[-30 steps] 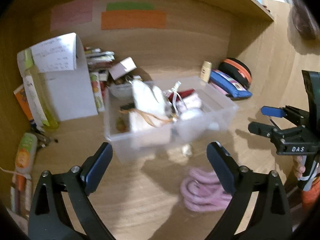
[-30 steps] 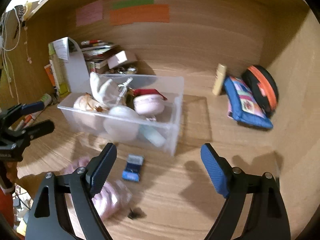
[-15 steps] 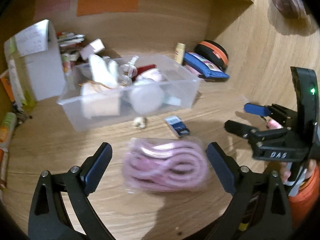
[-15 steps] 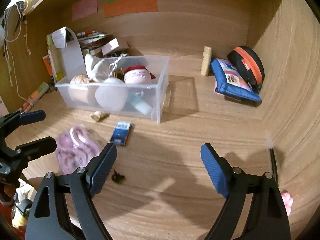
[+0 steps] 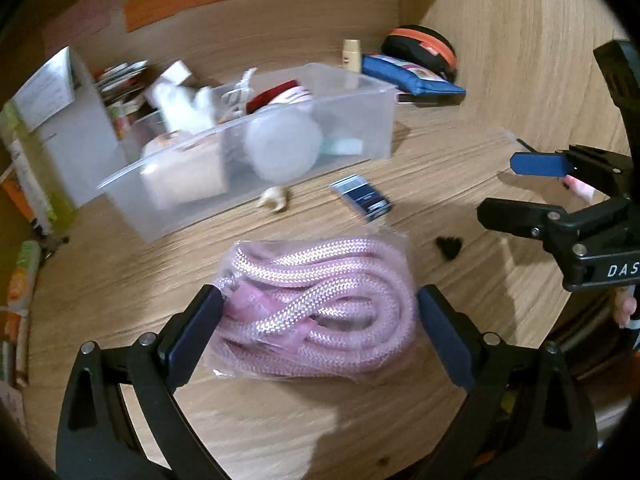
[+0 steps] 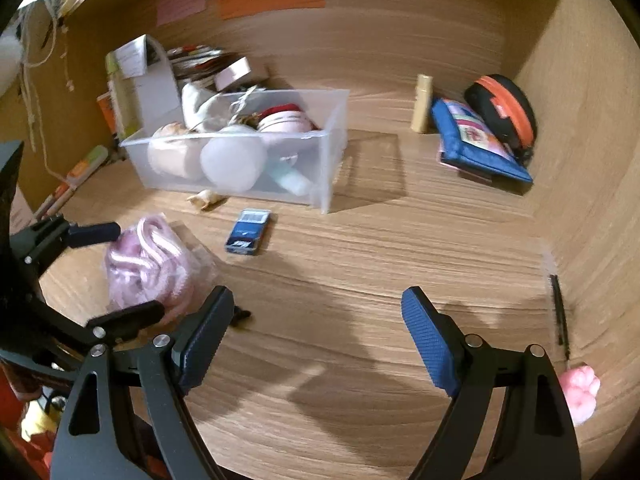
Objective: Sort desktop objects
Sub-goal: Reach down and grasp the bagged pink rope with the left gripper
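A clear bag of coiled pink rope (image 5: 316,280) lies on the wooden desk, between the wide-apart jaws of my left gripper (image 5: 318,320); the pads stand at the bag's two edges without squeezing it. In the right wrist view the same rope bag (image 6: 148,264) sits at the left with the left gripper (image 6: 100,272) straddling it. My right gripper (image 6: 318,320) is open over bare desk, nothing between its fingers; in the left wrist view the right gripper (image 5: 520,184) is at the right edge. A clear bin (image 5: 360,92) full of items stands behind.
In front of the bin (image 6: 332,132) lie a small blue box (image 6: 248,232) and a beige scrap (image 6: 206,200). A black clip (image 6: 240,314) is beside the rope. A blue pouch (image 6: 476,140), a black-and-orange case (image 6: 504,108) and a beige tube (image 6: 422,104) are back right. A pen (image 6: 558,308) lies by the right wall.
My left gripper has come down and forward, so the rope bag now lies between its jaws. The right gripper has sunk a little toward the desk, still open.
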`<state>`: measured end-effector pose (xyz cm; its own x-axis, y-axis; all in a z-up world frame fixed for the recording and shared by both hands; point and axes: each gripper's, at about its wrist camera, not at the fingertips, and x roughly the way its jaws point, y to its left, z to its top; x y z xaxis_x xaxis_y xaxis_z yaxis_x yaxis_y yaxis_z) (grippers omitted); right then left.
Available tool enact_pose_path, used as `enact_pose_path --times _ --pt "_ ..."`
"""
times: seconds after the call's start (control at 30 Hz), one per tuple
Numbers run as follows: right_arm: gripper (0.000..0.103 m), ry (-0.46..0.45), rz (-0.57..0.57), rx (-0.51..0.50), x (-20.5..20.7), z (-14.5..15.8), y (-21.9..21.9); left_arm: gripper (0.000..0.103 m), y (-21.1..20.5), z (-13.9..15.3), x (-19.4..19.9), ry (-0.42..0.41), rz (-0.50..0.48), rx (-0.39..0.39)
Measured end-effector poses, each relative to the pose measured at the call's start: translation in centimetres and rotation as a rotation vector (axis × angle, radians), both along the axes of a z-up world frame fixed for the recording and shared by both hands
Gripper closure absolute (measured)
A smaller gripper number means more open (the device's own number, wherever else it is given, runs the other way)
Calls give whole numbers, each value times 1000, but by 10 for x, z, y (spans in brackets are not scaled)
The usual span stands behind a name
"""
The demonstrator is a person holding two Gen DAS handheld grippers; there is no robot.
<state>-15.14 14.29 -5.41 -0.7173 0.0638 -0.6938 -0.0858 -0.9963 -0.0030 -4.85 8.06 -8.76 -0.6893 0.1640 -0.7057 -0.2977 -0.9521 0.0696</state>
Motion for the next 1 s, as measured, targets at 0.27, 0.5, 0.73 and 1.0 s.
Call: enact_pose_path --times 0.27,0.5,0.73,1.0 --pt "19 -21 71 -26 -7 -12 -22 5 -68 0 19 -2 132 -1" --pt "19 -35 81 -59 -12 -16 -23 5 -112 8 35 -19 241 99" --pt "19 -39 83 -100 -9 -18 -16 5 -134 20 48 10 317 118" --pt "19 -39 95 -110 -10 -18 -13 4 -157 -9 40 -120 332 252"
